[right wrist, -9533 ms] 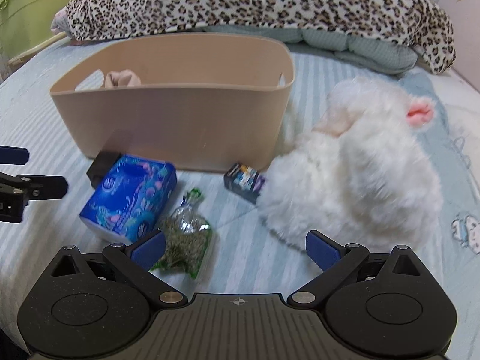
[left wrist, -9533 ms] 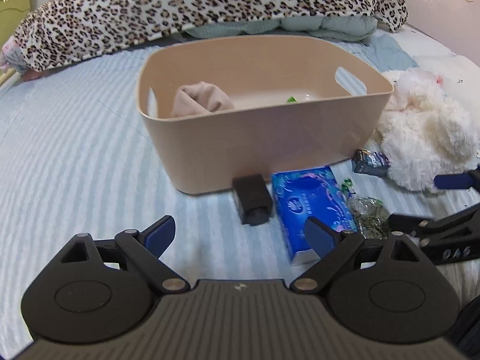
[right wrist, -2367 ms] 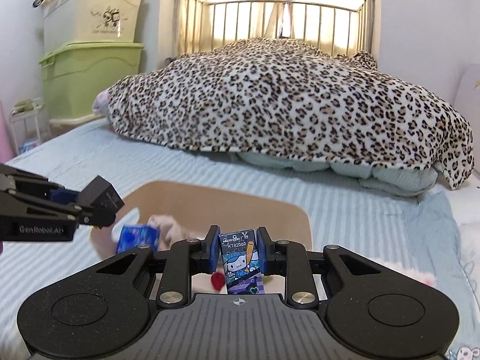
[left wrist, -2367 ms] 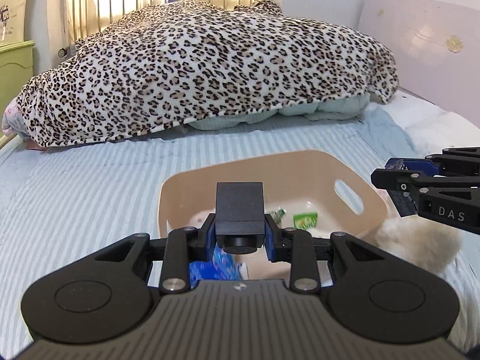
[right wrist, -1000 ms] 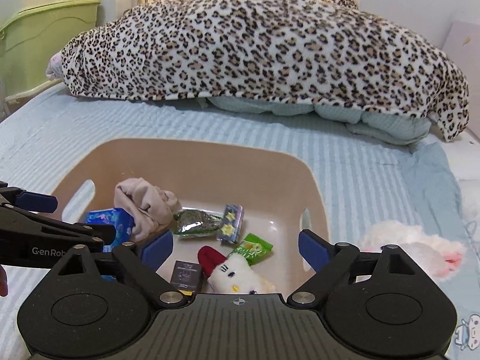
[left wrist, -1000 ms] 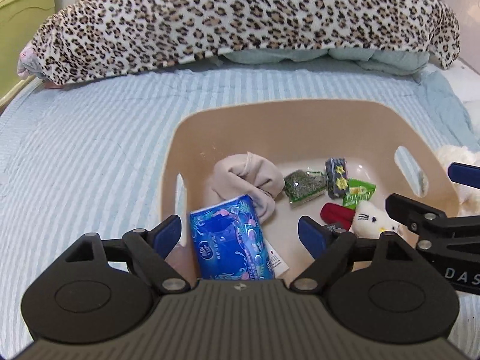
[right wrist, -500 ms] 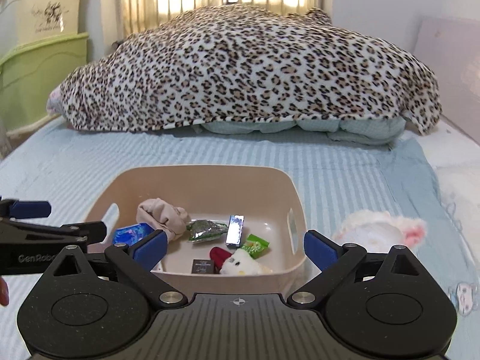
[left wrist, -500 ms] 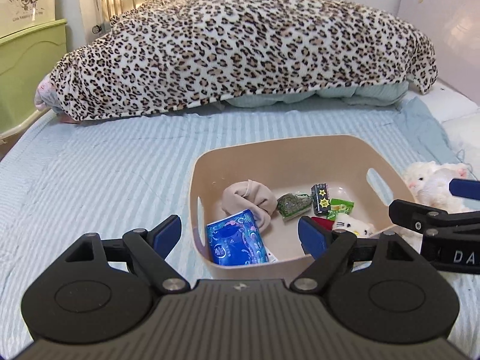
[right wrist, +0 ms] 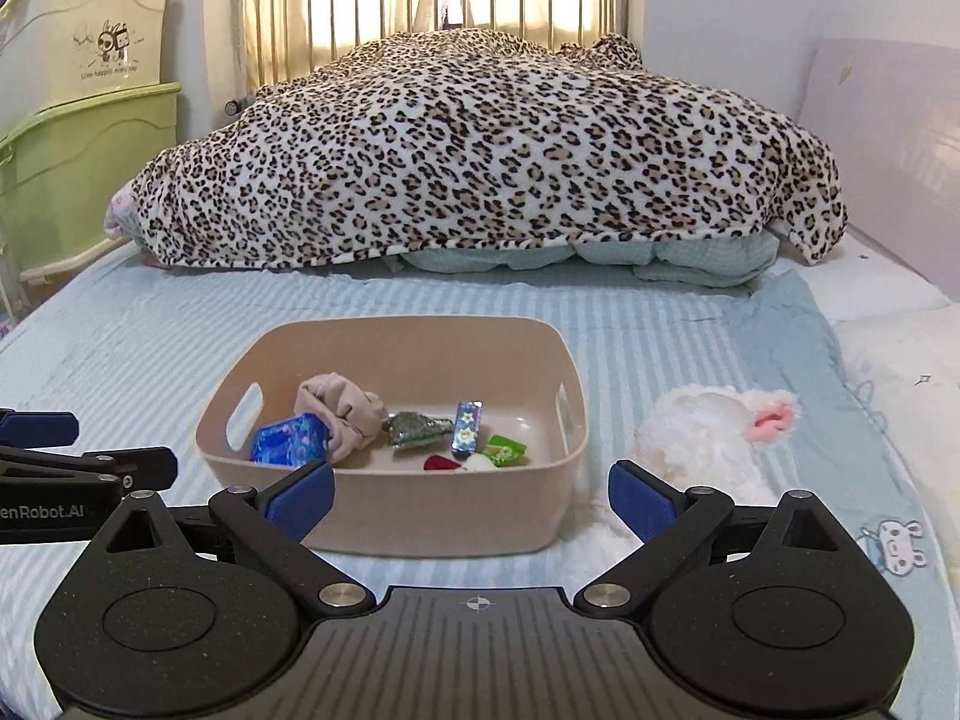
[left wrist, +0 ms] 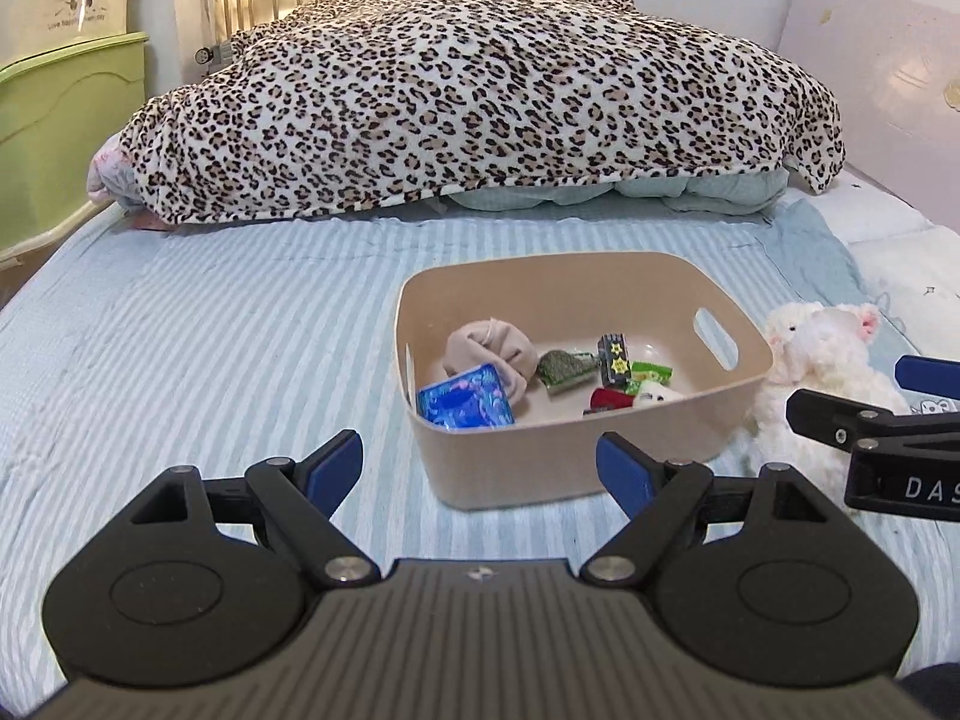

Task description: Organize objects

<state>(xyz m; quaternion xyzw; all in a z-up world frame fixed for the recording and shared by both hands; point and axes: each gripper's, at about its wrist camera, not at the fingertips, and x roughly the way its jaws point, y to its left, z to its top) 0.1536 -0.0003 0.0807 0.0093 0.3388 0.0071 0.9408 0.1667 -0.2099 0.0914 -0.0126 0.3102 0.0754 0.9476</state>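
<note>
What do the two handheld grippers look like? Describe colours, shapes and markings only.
Both are matte black. The left gripper and right gripper each have a ribbed grey-black body, two round discs, angled linkage arms with silver pivot screws, and blue fingertip pads. White lettering shows on their sides: "DAS" on the right, "enRobot.AI" on the left. No cables visible.

I see bare striped bed sheet left of the bin and behind it; the white plush toy crowds its right wall, the leopard blanket bulks beyond.
</note>
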